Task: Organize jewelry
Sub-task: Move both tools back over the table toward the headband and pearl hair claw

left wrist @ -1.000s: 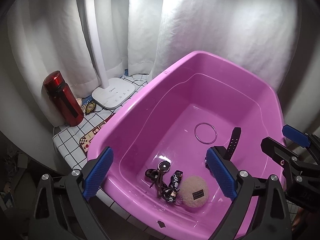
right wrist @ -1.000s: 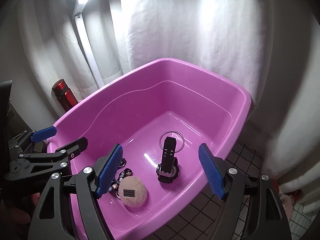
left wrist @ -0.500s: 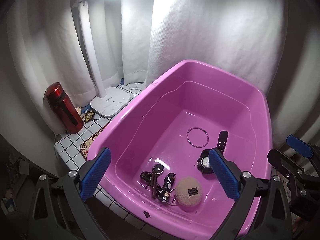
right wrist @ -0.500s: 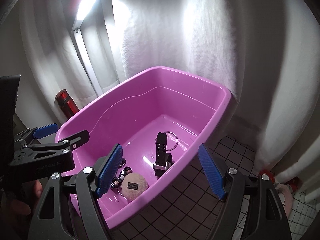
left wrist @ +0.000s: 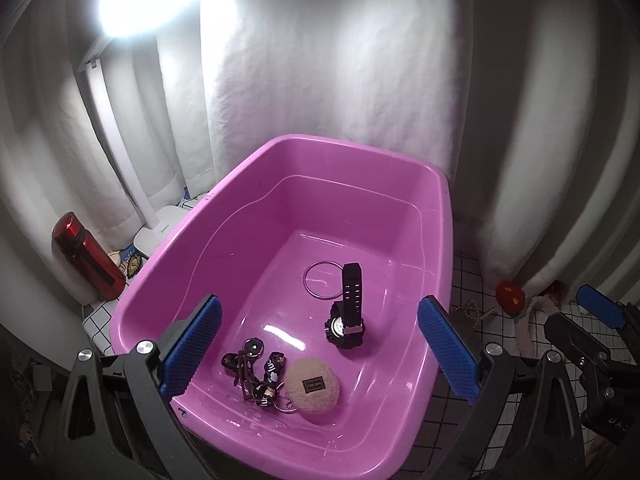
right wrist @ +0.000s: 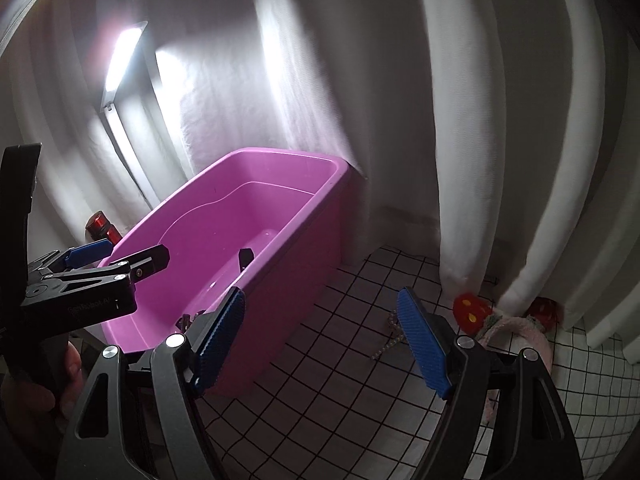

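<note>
My left gripper (left wrist: pixel 318 354): black plastic frame, triangular cut-outs in arms, silver round screw heads at joints. Fingers (left wrist: pixel 192 344) faced with blue pads, fine diamond-grid texture. My right gripper (right wrist: pixel 322 344): same build, black frame, blue textured fingers (right wrist: pixel 420 344), silver screws near finger roots. Seen from right side, left gripper's black body carries faint embossed lettering, too small to read, small screws along upper arm. My left hand (right wrist: pixel 44 388) wraps black handle, no sleeve visible
</note>
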{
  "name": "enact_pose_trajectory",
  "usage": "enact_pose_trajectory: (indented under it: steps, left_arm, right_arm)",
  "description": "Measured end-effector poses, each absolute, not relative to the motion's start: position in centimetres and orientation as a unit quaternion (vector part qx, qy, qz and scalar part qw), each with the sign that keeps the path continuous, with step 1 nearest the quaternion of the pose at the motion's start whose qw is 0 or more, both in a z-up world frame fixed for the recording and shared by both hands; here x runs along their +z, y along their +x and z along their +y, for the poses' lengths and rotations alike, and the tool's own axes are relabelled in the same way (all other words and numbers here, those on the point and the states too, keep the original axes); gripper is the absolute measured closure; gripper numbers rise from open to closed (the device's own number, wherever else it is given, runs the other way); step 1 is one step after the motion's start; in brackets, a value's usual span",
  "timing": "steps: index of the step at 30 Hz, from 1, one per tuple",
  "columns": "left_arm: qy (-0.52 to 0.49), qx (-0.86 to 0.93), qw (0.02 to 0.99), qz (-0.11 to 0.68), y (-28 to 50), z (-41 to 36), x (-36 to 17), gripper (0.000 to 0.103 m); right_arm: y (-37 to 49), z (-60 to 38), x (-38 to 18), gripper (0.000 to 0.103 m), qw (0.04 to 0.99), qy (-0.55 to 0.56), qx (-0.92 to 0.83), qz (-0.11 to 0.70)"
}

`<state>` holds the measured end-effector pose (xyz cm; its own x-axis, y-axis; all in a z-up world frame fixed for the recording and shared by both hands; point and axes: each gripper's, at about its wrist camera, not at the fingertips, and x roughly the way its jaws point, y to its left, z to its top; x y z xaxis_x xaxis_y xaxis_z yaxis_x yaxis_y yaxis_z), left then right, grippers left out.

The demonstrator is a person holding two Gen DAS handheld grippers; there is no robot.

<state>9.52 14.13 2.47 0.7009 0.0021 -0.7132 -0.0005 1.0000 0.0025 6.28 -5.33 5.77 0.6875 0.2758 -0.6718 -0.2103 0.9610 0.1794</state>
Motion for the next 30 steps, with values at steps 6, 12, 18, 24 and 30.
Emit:
enact_pose_trajectory:
  steps: [6, 12, 18, 24, 30]
  left_arm:
    - [0.019, -0.042, 0.922, 0.384, 9.2, 9.9, 2.8, 0.006]
    - [0.043, -0.084, 0.918, 0.385, 8.9, 5.3, 2.6, 0.006]
    - [0.059, -0.119, 0.911, 0.391, 8.6, 1.5, 2.0, 0.006]
    - [0.073, -0.144, 0.903, 0.399, 8.4, -1.5, 1.2, 0.006]
    - [0.084, -0.156, 0.897, 0.404, 8.5, -3.6, 0.5, 0.006]
  right_arm:
    - [4.3, -10.1, 5.4, 0.028, 0.922, 0.069, 0.089, 0.37]
    - [2.3, -14.6, 4.7, 0.028, 0.922, 0.096, 0.046, 0.372]
    - [0.0, -18.0, 3.6, 0.028, 0.92, 0.114, 0.01, 0.375]
    - [-1.9, -20.8, 2.7, 0.028, 0.917, 0.13, -0.019, 0.378]
    - [-2.8, -22.3, 2.0, 0.028, 0.915, 0.138, -0.032, 0.379]
